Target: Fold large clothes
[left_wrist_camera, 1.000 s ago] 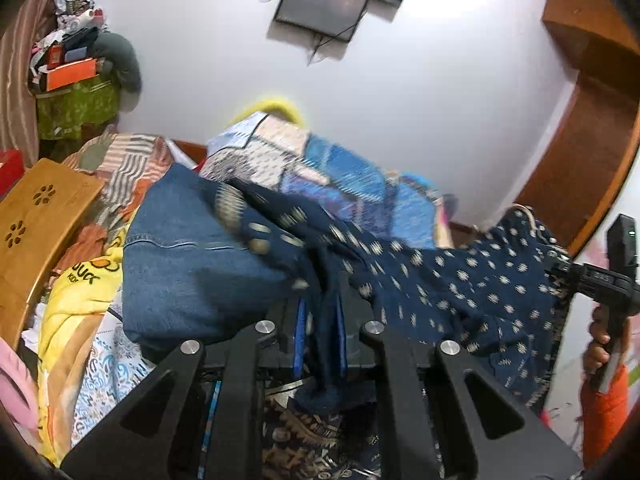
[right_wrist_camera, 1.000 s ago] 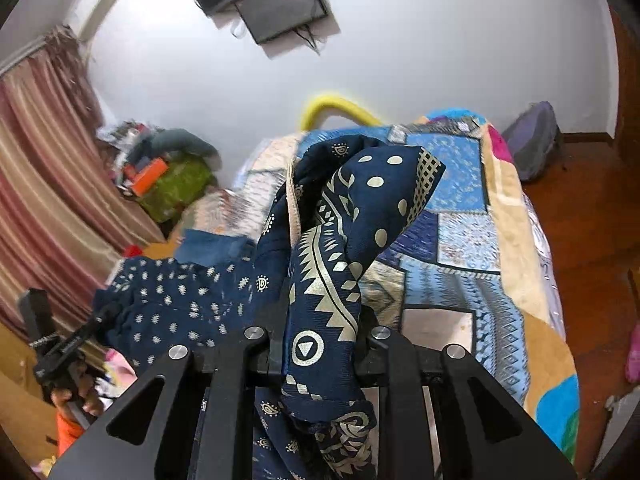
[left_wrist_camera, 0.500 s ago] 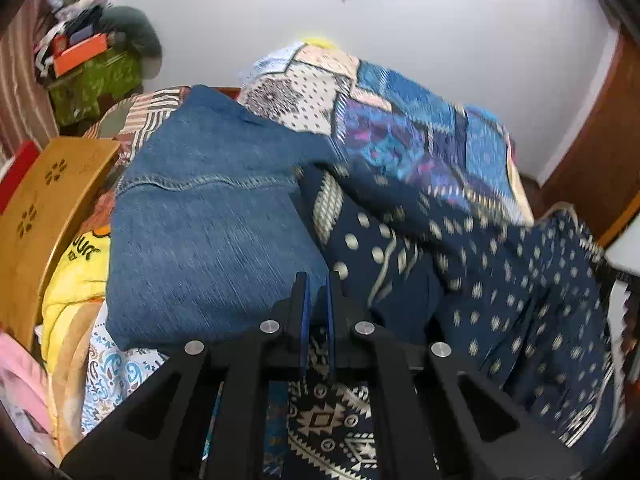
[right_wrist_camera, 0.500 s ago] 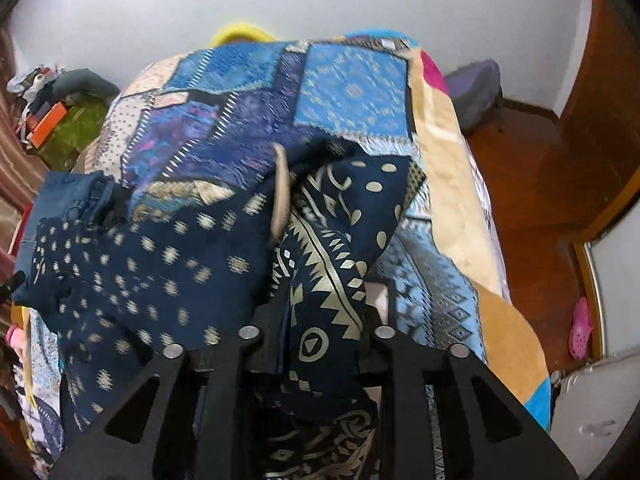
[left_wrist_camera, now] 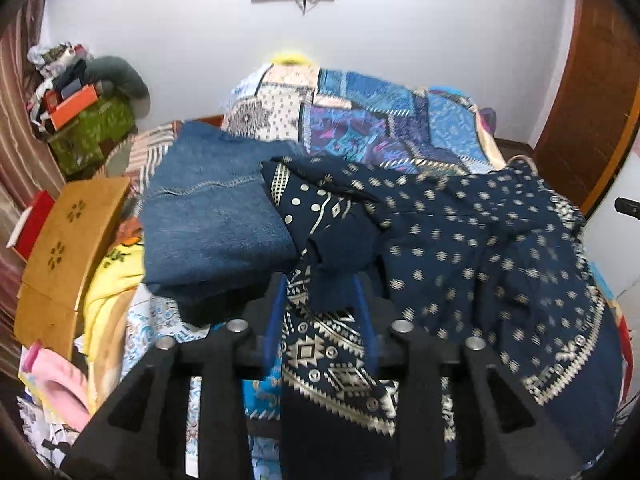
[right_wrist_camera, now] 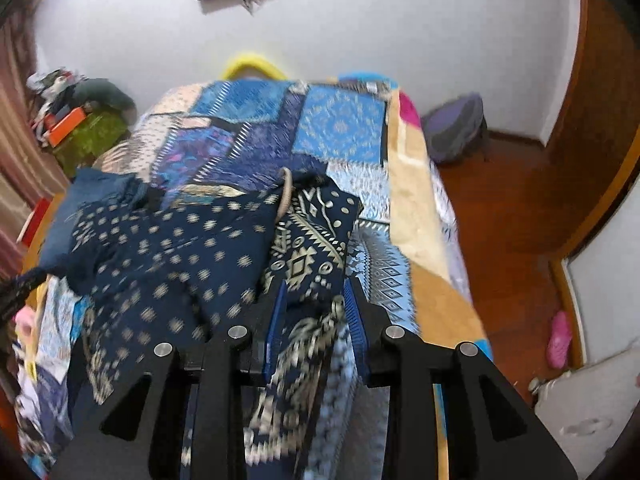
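Note:
A large navy garment with gold print [left_wrist_camera: 472, 248] lies spread on the bed; it also shows in the right wrist view [right_wrist_camera: 176, 256]. My left gripper [left_wrist_camera: 320, 280] has its jaws parted a little, with a bunched corner of the garment between the blue pads. My right gripper [right_wrist_camera: 314, 292] likewise has a patterned edge of the garment between parted pads. The fabric now rests on the bed.
Folded blue jeans [left_wrist_camera: 212, 208] lie left of the garment on a patchwork bedspread [right_wrist_camera: 340, 128]. A wooden board [left_wrist_camera: 68, 236] and a clutter pile [left_wrist_camera: 80, 96] are at left. A wooden floor [right_wrist_camera: 512, 216] and a door [right_wrist_camera: 596, 92] are at right.
Both grippers came down from holding the garment up in the air to the bed. The garment now lies spread flat, and both pairs of jaws have widened around the fabric.

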A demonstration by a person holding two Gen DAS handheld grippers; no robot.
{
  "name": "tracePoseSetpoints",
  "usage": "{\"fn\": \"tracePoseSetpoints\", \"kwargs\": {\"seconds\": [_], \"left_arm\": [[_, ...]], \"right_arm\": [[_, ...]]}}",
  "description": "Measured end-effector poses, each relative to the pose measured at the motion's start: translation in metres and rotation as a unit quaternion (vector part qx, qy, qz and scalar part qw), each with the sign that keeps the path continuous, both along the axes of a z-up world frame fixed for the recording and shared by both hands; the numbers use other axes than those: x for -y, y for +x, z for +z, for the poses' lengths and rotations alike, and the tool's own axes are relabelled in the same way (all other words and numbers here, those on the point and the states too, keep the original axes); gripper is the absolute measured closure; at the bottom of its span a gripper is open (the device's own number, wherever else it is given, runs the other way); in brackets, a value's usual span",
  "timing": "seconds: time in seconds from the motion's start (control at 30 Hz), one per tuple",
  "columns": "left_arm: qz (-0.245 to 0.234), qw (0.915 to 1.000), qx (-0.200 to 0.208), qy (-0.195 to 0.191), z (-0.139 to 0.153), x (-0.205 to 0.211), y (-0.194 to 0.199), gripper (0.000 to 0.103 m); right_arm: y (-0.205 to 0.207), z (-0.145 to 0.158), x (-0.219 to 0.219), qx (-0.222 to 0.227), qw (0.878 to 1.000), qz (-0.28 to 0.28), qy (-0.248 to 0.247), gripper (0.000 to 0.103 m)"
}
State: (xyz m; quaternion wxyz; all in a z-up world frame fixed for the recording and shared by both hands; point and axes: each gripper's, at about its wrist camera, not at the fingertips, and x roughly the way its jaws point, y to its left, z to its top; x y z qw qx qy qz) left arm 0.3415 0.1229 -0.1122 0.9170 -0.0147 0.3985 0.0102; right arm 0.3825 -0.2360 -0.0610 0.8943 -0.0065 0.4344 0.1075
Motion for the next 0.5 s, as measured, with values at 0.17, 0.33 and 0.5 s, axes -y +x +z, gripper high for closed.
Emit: {"fn": "tracePoseSetpoints", "kwargs": {"seconds": [0.17,0.33,0.5], "left_arm": [[-0.002,0.9997,0.023,0.007,0.023,0.006,-0.040,0.059],[0.001,0.9992,0.040,0.010,0.035,0.006,-0.083,0.044],[0.009,0.9998,0.018,-0.009,0.022,-0.004,-0.118,0.038]], "right_arm": [[-0.049,0.026,-0.005,0.036,0.999,0.030,0.000,0.073],[-0.090,0.034,-0.015,0.057,0.997,0.048,0.013,0.048],[-0.118,0.027,-0.021,0.038,0.997,0.061,0.040,0.041]]}}
